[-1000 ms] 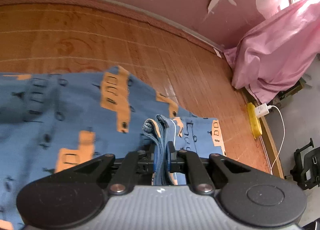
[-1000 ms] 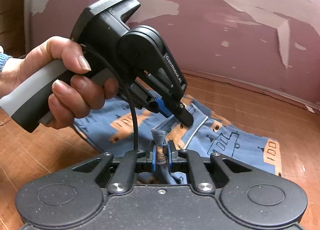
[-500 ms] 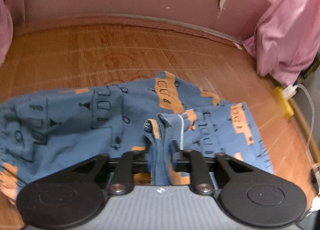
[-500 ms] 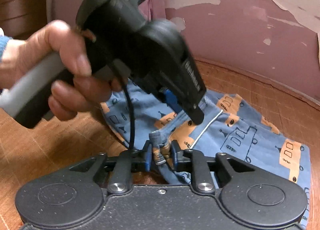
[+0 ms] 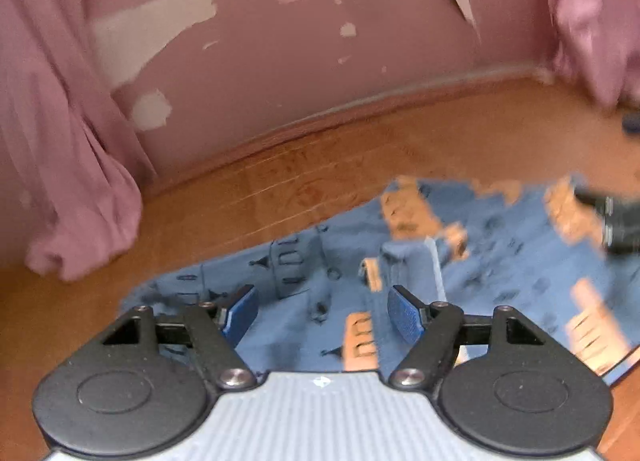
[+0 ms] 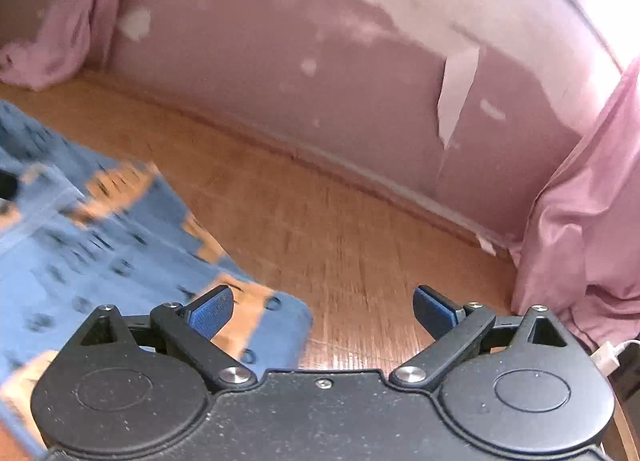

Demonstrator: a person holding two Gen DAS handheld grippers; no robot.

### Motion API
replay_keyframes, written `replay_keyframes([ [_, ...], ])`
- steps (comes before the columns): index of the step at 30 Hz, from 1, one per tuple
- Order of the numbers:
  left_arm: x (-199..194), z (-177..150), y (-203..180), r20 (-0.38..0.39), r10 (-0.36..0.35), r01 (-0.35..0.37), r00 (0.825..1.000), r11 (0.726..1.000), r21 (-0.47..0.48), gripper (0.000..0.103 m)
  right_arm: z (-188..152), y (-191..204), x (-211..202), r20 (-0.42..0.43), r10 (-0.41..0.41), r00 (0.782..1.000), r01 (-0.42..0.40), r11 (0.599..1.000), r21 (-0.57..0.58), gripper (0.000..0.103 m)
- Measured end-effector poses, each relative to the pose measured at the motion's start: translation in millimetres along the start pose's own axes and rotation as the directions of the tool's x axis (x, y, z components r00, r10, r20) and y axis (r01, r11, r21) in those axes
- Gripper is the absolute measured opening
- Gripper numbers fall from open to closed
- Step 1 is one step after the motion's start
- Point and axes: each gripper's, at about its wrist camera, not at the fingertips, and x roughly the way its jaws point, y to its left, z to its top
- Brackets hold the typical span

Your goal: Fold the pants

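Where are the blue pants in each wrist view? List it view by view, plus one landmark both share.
Left wrist: pants fill lower centre and right, beyond the open left gripper.
Right wrist: pants lie lower left, under the open right gripper's left finger.
Shared landmark: peeling pink wall.

No text, label, brand or number can be read in either view; the dark marks printed on the blue and orange cloth pants (image 5: 500, 257) are blurred drawings.

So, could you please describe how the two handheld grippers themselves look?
The left gripper has a ribbed light-grey body, the right gripper a speckled black one. Both have black round-ended linkage arms, silver pivot screws and textured blue finger pads.
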Motion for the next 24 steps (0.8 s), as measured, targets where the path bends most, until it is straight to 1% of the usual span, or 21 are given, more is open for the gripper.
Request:
replay_keyframes([
  [2,6.7,-6.3,-4.8,0.003,0.034,-0.034,0.999,0.997,0.063,0.077,-7.3,7.9,18.5,-0.040,-0.031,0.999,0.028,0.997,-0.065,0.097],
  [3,8.4,-9.6,-3.6,0.011,0.042,-0.043,0.999,0.996,0.078,0.078,-9.3,8.0,18.6,-0.011,-0.045,0.999,0.044,0.996,-0.072,0.098],
  [4,8.1,-12.1,-0.9,0.025,0.046,-0.048,0.999,0.996,0.079,0.081,-9.4,8.3,18.7,-0.012,-0.047,0.999,0.045,0.995,-0.083,0.098],
  [5,9.0,-12.5,1.5,0.019,0.056,-0.057,0.998,0.996,0.074,0.082,-8.6,8.0,16.8,-0.010,-0.051,0.999,0.050,0.994,-0.094,0.097],
  [6,11.1,-12.2,4.4,-0.005,0.068,-0.068,0.998,0.996,0.066,0.082,-8.0,8.4,14.2,-0.007,-0.067,0.998,0.066,0.993,-0.101,0.096],
  [7,11.8,-12.3,6.7,-0.020,0.069,-0.068,0.997,0.996,0.053,0.082,-6.2,7.7,11.5,0.001,-0.080,0.997,0.079,0.992,-0.103,0.096],
  [9,6.6,-13.6,17.6,-0.023,0.050,-0.050,0.998,0.999,-0.006,0.082,-4.3,9.0,-13.4,0.041,-0.070,0.997,0.073,0.994,-0.081,0.096],
  [11,-4.0,-17.7,29.8,-0.007,0.005,-0.005,1.000,0.997,-0.079,0.084,-4.5,11.9,-38.4,0.075,-0.036,0.997,0.040,0.998,-0.055,0.100],
  [13,-14.9,-25.2,40.9,0.021,-0.020,0.023,1.000,0.989,-0.149,0.090,-7.9,23.3,-59.3,0.088,0.014,0.996,-0.008,0.998,-0.069,0.101],
  [15,-25.4,-34.9,50.8,0.042,-0.019,0.028,0.999,0.975,-0.221,0.093,-14.6,40.2,-69.9,0.090,0.056,0.994,-0.047,0.994,-0.098,0.102],
  [16,-29.8,-39.8,55.9,0.048,-0.016,0.028,0.999,0.968,-0.251,0.094,-19.8,48.6,-69.7,0.079,0.074,0.994,-0.064,0.991,-0.120,0.102],
  [17,-34.3,-45.3,61.6,0.054,-0.007,0.022,0.999,0.960,-0.280,0.095,-24.5,57.0,-66.3,0.050,0.092,0.994,-0.084,0.985,-0.149,0.102],
  [19,-42.8,-56.7,74.6,0.067,0.040,-0.015,0.997,0.943,-0.331,0.099,-32.4,63.6,-67.8,0.079,0.072,0.994,-0.059,0.986,-0.155,0.102],
  [20,-46.5,-63.0,82.6,0.075,0.074,-0.042,0.994,0.931,-0.363,0.101,-31.4,63.4,-68.4,0.072,0.078,0.994,-0.065,0.985,-0.158,0.102],
  [22,-48.4,-71.8,99.4,0.081,0.109,-0.064,0.991,0.900,-0.431,0.102,-29.8,60.7,-69.4,0.068,0.097,0.993,-0.087,0.987,-0.138,0.102],
  [24,-42.3,-75.8,122.1,0.061,0.095,-0.050,0.994,0.851,-0.523,0.100,-29.5,59.2,-67.2,0.062,0.103,0.993,-0.096,0.989,-0.114,0.102],
])
